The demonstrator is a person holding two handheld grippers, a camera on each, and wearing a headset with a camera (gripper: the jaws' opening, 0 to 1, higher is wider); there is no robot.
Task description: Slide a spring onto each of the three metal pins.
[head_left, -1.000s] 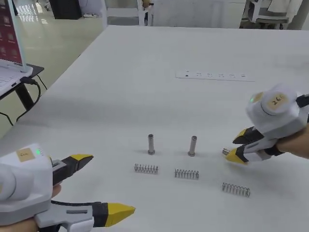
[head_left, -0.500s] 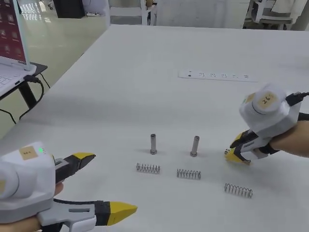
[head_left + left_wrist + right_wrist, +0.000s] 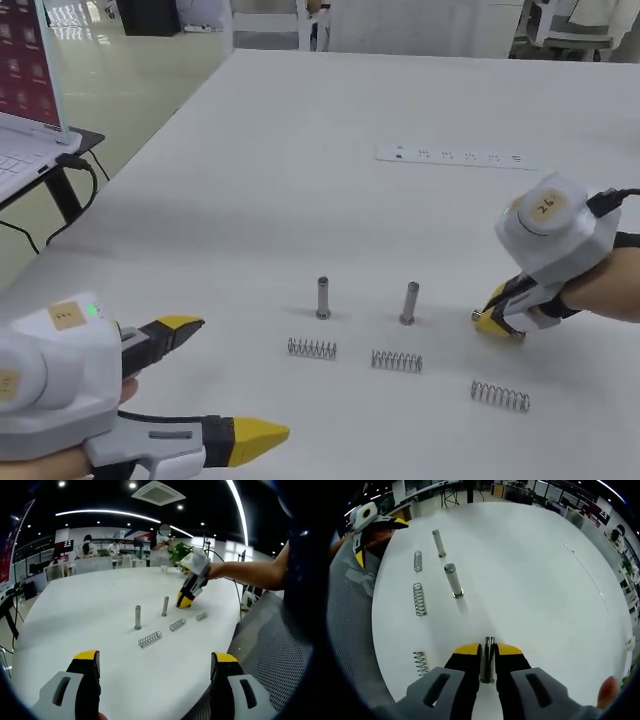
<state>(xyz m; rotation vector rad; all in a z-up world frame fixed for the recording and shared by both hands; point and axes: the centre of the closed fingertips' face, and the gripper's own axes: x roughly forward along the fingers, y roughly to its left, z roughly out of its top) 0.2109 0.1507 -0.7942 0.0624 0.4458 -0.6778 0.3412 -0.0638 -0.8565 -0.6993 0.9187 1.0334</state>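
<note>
Two metal pins stand upright on the white table, one on the left [image 3: 322, 297] and one on the right [image 3: 409, 302]. My right gripper [image 3: 495, 320] is just right of them, low at the table, shut on a third pin [image 3: 489, 657]. Three springs lie in a row in front of the pins: left [image 3: 312, 348], middle [image 3: 396, 361], right [image 3: 500, 396]. My left gripper [image 3: 225, 380] hovers at the near left, open with nothing between its fingers. The left gripper view shows the standing pins [image 3: 137, 617] [image 3: 165, 606] and the springs [image 3: 150, 639] ahead of its jaws.
A white power strip [image 3: 455, 156] lies flat farther back on the table [image 3: 300, 150]. A laptop [image 3: 20, 100] sits on a side stand beyond the left edge. People and chairs are in the room behind.
My right gripper has tipped up steeper, its tips still at the table with the pin between them. The left gripper has barely moved. The head camera shifted slightly.
</note>
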